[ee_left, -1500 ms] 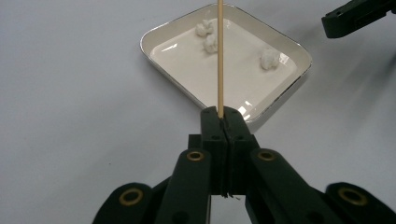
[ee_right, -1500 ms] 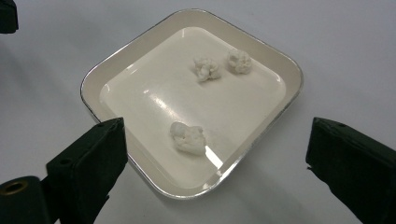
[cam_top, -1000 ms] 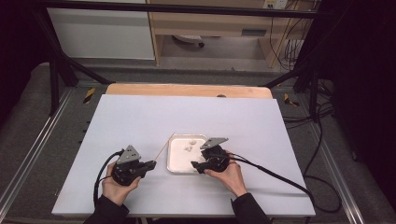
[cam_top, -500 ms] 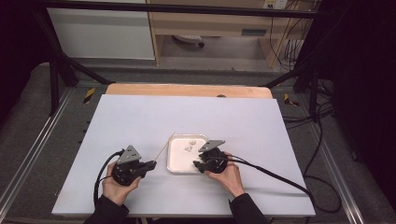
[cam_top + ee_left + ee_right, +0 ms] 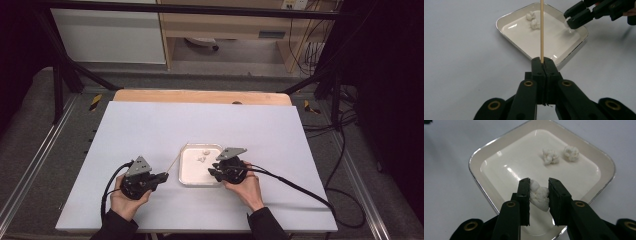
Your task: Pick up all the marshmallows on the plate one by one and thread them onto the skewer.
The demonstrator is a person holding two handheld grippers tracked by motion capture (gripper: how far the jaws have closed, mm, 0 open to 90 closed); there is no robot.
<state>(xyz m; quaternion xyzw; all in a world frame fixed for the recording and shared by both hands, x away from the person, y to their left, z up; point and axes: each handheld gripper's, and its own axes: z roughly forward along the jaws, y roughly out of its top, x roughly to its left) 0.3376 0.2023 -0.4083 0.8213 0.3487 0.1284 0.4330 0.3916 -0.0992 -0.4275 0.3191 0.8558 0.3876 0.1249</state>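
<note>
Pinching a white marshmallow piece (image 5: pixel 539 195) between its jaws, the right gripper (image 5: pixel 538 195) is hovering over the near part of the white square tray (image 5: pixel 477 160). Two more white pieces (image 5: pixel 550 156) are lying at the tray's far side. Left gripper (image 5: pixel 544 65), jaws clamped on a thin wooden skewer (image 5: pixel 541 30), is pointing it across the tray.

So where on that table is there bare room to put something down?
The far half of the table, beyond the tray, is bare, as are both side margins. It is crowded around the tray: left gripper with its skewer, right gripper pinching a white lump.
</note>
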